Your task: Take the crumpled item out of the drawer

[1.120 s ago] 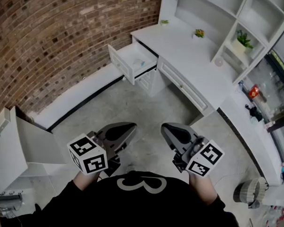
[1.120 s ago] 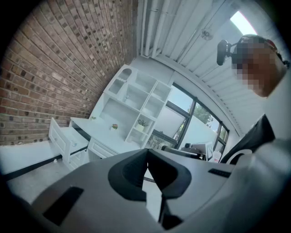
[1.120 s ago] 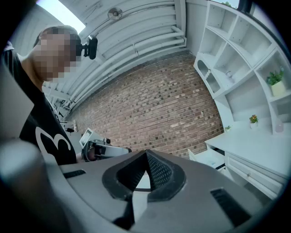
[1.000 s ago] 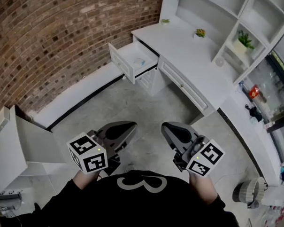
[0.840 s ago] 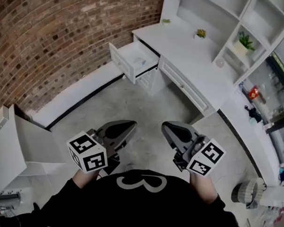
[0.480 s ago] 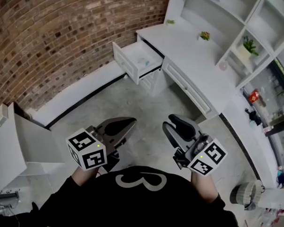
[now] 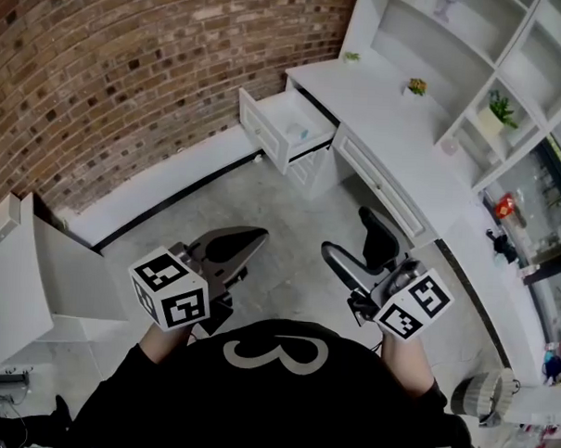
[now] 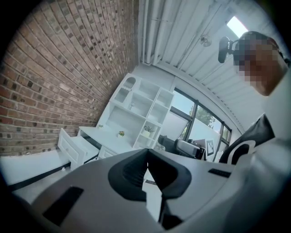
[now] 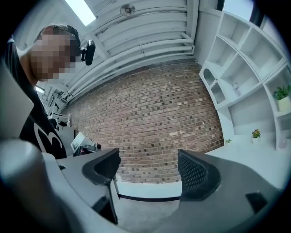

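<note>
The white drawer (image 7: 283, 126) stands pulled out of the desk (image 7: 387, 130), far ahead of both grippers. A small pale crumpled item (image 7: 298, 133) lies inside it. My left gripper (image 7: 245, 242) is held level over the floor, jaws shut with nothing in them; in the left gripper view (image 8: 147, 169) the pads meet, and the drawer (image 8: 72, 146) shows small at the lower left. My right gripper (image 7: 358, 245) has just been opening and stands open with nothing between its jaws; in the right gripper view (image 9: 148, 172) it faces the brick wall.
A brick wall (image 7: 130, 63) runs along the left. White shelves (image 7: 455, 50) with small plants rise behind the desk. A white cabinet (image 7: 28, 272) stands at the left, and a bin (image 7: 482, 399) at the lower right. Grey floor (image 7: 281, 209) lies between me and the desk.
The right gripper's jaws went from shut to open. Both grippers moved a little forward toward the desk, and the drawer now sits further right in the head view.
</note>
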Tool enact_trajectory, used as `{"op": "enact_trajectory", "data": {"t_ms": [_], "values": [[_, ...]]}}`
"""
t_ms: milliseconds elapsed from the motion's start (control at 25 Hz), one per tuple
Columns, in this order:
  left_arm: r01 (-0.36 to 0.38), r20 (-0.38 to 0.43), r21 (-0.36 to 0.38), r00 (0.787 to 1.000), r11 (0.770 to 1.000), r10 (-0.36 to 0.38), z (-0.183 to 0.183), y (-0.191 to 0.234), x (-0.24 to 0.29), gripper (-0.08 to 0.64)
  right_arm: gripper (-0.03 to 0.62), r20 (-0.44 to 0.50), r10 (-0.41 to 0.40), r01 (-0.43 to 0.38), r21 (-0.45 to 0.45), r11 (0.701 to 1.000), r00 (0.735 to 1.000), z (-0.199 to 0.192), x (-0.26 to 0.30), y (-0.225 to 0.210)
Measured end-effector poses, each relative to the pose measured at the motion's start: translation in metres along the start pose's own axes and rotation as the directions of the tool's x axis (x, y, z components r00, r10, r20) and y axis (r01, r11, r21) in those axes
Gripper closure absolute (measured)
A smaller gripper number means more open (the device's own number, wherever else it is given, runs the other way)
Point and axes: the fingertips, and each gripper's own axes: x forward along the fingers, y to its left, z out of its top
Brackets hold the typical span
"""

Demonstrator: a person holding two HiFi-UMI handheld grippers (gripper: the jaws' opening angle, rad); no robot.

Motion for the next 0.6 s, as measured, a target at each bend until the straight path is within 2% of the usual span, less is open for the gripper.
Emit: {"op": "enact_trajectory", "data": {"t_ms": [80,240,600], "values": [[-0.012,0.007,0.000,1.000,1.000,0.012,0.000,0.004,-0.005,0.557,0.161,-0.012,-0.007,0.006,-0.016,1.000,1.000,-0.002,0.004,0.000],[-0.040,0.021,-0.006,0.999,0.999,0.040,0.000,0.014,-0.011,0.557,0.121,-0.028,-0.009,0.008,-0.032,0.999,1.000,-0.007,0.013,-0.003],[-0.086,0.035,0.021,0.996,0.996,0.086,0.011,0.038,0.000,0.557,0.077,-0.013,0.003,-0.004,-0.024,1.000,1.000,-0.010,0.034,-0.032]]}}
